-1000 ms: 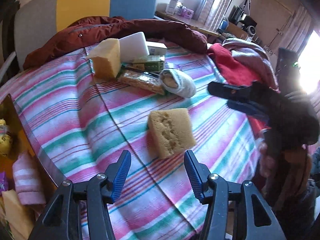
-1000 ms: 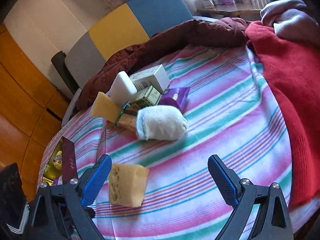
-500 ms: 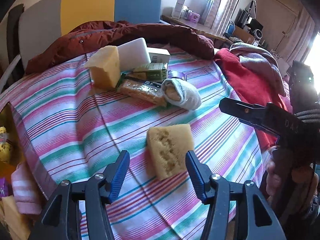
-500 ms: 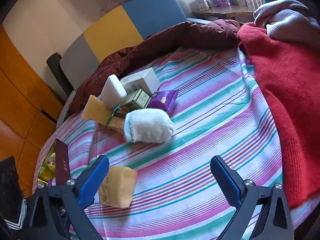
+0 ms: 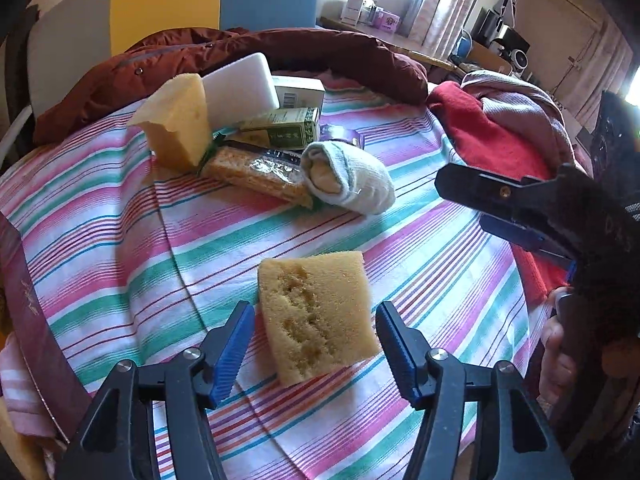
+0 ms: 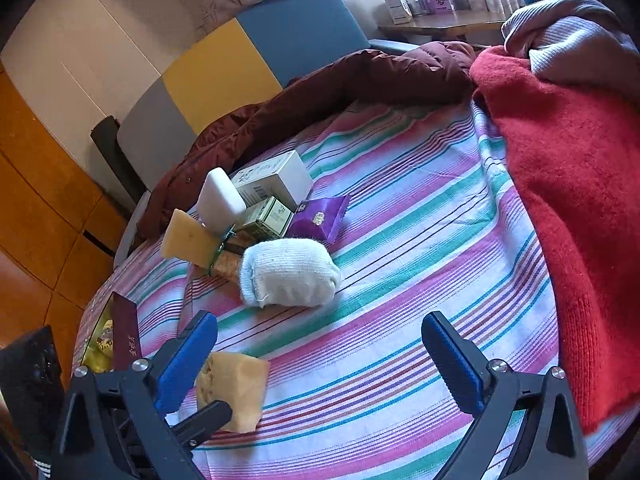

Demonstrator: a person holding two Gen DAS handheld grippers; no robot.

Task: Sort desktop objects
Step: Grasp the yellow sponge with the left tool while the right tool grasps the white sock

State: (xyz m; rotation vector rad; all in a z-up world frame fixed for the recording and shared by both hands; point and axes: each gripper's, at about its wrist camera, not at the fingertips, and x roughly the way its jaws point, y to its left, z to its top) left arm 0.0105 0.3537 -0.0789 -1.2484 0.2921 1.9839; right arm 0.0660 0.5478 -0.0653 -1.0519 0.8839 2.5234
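A yellow sponge [image 5: 316,312] lies flat on the striped cloth, between the open fingers of my left gripper [image 5: 316,344], which are not touching it. It also shows in the right wrist view [image 6: 232,384]. My right gripper [image 6: 320,364] is open and empty above the cloth, near a rolled white sock [image 6: 288,272]. Behind the sock lies a pile: a second yellow sponge [image 5: 176,124], a white sponge [image 5: 238,88], a green box [image 5: 284,134], a white box [image 5: 300,92], a wrapped snack bar [image 5: 256,172] and a purple packet [image 6: 318,218].
A dark red jacket [image 5: 280,52] lies along the far edge of the table. A red sweater [image 6: 572,184] is heaped at the right. A box with a dark red lid [image 5: 28,312] stands at the left edge with items in it.
My left gripper has moved forward, so its open fingers now stand on either side of the near yellow sponge. My right gripper has drawn back a little from the sock.
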